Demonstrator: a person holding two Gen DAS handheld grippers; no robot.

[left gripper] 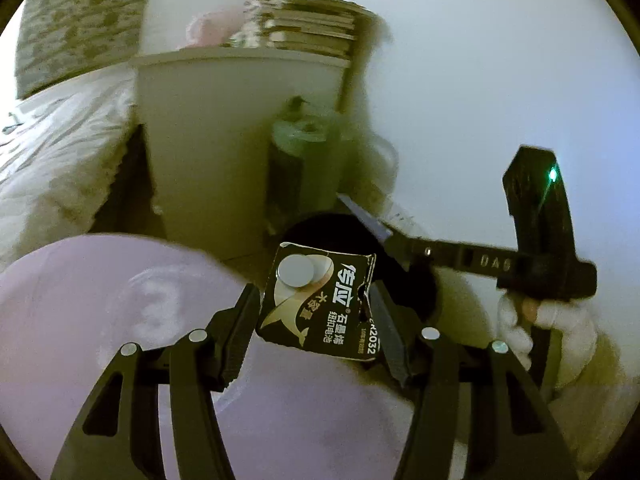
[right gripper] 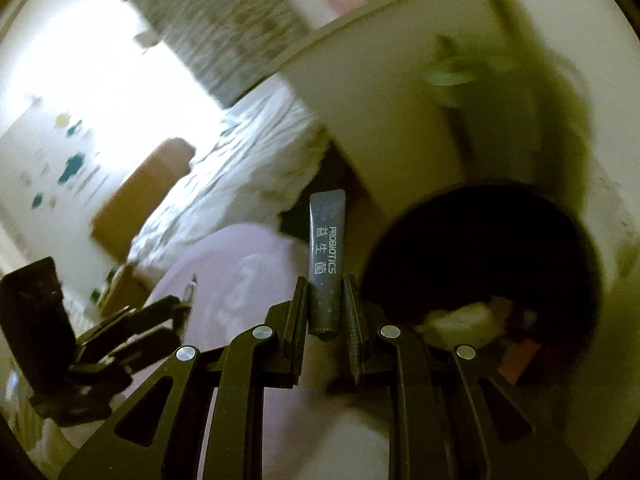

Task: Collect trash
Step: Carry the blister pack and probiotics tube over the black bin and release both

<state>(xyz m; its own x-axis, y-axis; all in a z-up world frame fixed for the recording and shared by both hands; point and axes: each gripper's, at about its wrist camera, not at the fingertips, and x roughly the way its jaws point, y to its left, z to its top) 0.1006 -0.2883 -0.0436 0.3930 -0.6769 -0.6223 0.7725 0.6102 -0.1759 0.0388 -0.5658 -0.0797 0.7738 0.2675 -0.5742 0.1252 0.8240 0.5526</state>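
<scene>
left gripper [left gripper: 316,316] clamped on torn battery card [left gripper: 320,304], held above lilac cloth | right gripper [right gripper: 326,312] clamped on probiotics sachet [right gripper: 326,264], upright between its fingers | black-lined bin [right gripper: 500,248] just right of sachet, scraps inside

a bedroom: bed [left gripper: 60,152], white nightstand [left gripper: 224,128].

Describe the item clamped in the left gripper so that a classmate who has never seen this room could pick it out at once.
Start at the round black bin beside the white cabinet. In front of it the left gripper clamps a black battery card. Unlike the slim grey probiotics sachet in the right gripper, it is squarish, torn-edged and carries a silver coin cell.
</scene>
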